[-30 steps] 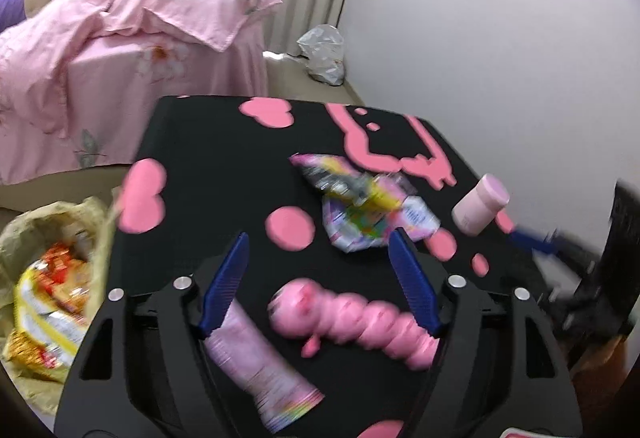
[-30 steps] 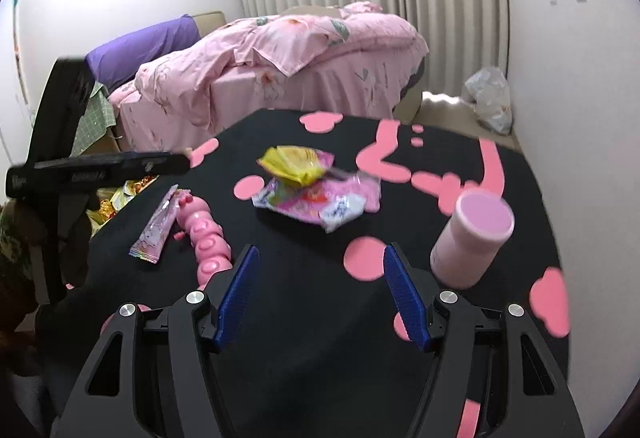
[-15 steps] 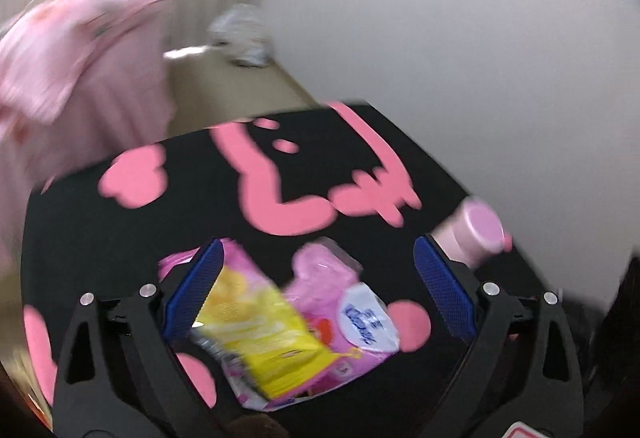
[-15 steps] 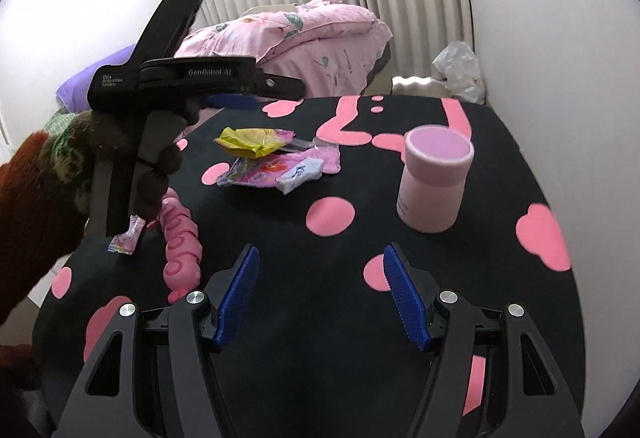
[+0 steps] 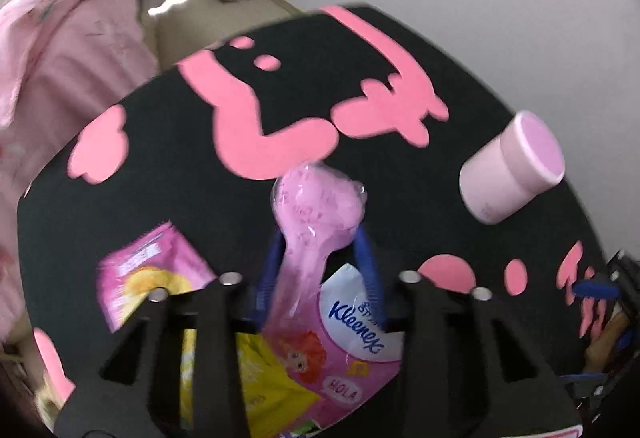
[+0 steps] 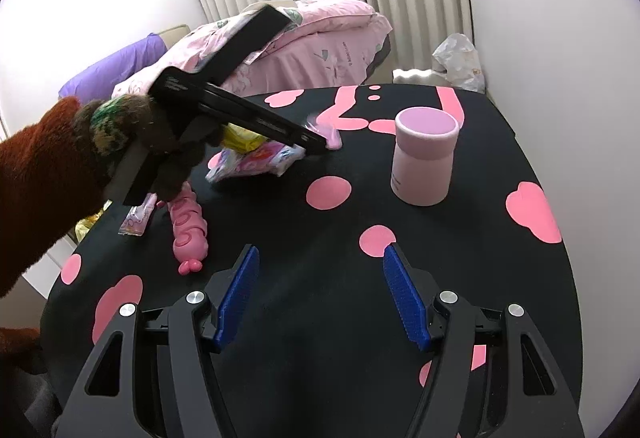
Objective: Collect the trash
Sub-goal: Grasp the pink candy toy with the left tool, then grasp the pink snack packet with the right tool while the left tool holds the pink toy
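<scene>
Your left gripper [image 5: 320, 270] has just closed on the crinkled pink plastic wrapper [image 5: 316, 205], mid-table over the wrapper pile [image 5: 320, 362]. Lift straight, slowly. Right gripper [image 6: 320, 294] gapes empty.

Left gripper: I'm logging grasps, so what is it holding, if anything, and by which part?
The left gripper has just closed on the pink Kleenex tissue pack, pinching its crumpled upper end. The right gripper holds nothing.
</scene>
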`<state>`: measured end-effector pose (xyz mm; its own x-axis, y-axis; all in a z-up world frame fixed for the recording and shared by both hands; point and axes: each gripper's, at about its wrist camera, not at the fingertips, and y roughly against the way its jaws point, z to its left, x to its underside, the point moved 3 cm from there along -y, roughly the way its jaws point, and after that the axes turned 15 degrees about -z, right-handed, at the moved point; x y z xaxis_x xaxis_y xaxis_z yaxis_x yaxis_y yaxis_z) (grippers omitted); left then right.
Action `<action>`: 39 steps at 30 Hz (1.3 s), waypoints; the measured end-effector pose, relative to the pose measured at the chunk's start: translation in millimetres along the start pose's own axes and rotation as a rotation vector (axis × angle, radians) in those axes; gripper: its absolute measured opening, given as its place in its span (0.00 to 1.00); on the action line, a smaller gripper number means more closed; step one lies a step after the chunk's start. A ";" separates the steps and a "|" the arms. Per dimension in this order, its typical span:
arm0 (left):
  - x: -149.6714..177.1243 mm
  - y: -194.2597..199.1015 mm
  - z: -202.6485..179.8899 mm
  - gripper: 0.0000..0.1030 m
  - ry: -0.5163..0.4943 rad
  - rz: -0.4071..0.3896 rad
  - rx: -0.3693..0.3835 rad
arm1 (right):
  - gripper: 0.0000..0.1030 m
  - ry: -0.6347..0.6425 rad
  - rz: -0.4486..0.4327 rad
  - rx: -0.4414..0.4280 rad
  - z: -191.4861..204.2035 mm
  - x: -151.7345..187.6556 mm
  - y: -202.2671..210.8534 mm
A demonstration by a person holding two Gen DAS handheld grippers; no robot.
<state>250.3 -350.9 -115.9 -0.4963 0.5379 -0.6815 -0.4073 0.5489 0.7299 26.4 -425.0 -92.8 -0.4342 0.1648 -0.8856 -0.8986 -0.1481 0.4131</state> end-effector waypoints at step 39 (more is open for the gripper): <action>193.4 203.6 70.9 0.22 0.541 -0.276 -0.155 | 0.25 0.062 0.285 -0.137 87.2 -65.9 -204.1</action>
<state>125.8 -89.8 -102.8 -0.6584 -0.0330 -0.7519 -0.6623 0.5000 0.5580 232.9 -320.6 -100.2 -0.6586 0.0392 -0.7515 -0.7229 -0.3102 0.6174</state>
